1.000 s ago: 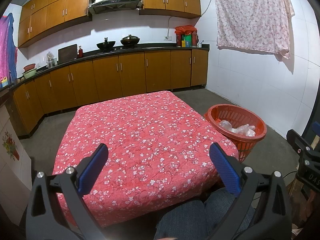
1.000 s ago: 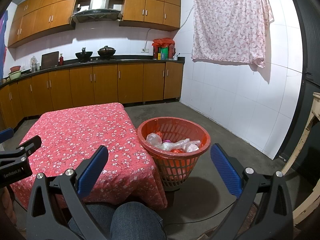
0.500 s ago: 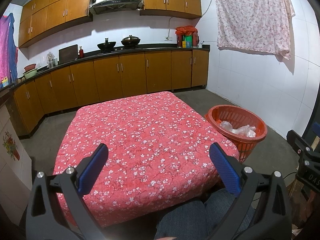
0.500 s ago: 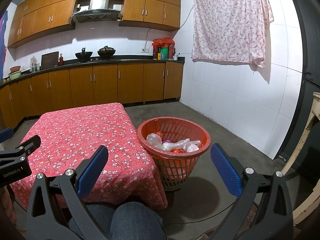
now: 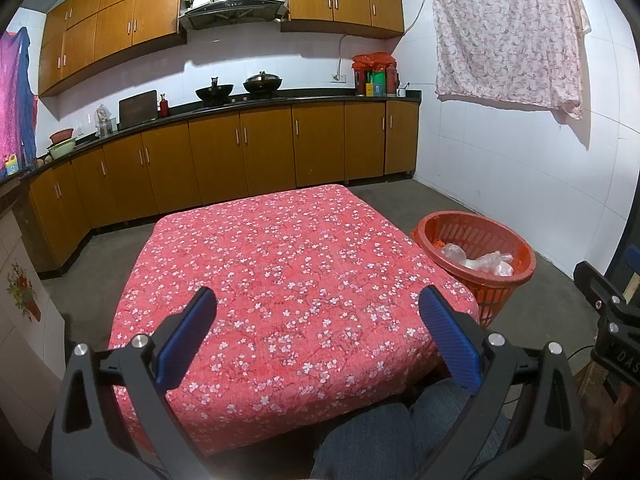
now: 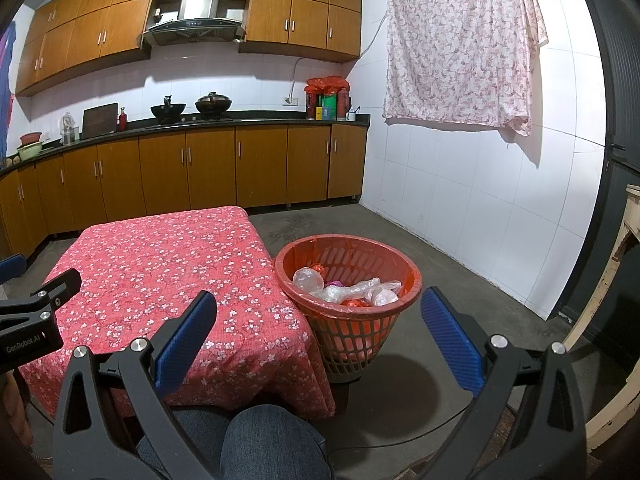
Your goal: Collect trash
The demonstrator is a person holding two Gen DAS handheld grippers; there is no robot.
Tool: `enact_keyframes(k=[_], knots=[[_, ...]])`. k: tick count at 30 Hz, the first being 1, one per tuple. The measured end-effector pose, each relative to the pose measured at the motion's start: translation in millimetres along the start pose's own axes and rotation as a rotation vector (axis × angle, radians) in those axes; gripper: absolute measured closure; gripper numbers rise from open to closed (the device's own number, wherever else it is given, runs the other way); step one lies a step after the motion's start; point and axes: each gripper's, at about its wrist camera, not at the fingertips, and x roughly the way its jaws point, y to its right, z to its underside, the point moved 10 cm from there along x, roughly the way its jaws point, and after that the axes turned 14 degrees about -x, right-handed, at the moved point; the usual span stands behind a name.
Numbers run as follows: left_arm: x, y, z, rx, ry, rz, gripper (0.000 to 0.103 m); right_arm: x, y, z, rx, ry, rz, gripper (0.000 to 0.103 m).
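Note:
An orange basket (image 6: 404,286) stands on the floor right of the table; it also shows in the left wrist view (image 5: 516,248). Clear plastic bags and red scraps, the trash (image 6: 348,290), lie inside it. The table with a red flowered cloth (image 5: 288,264) carries no loose items. My left gripper (image 5: 318,330) is open and empty above the table's near edge. My right gripper (image 6: 318,330) is open and empty, held near the basket's front. Each gripper shows at the edge of the other's view.
Wooden cabinets and a counter (image 5: 240,136) with pans line the far wall. A flowered cloth (image 6: 460,48) hangs on the white tiled wall at the right. My knee in jeans (image 6: 264,440) is below the table's near edge. A pale wooden frame (image 6: 616,280) stands far right.

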Motion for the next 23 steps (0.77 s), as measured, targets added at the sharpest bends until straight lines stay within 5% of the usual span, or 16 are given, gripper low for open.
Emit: enact_keyframes(k=[23], knots=[[-2.7, 5.1, -1.5, -0.001, -0.004, 0.0, 0.004, 0.2, 0.4, -0.1, 0.0, 0.0, 0.0, 0.002]])
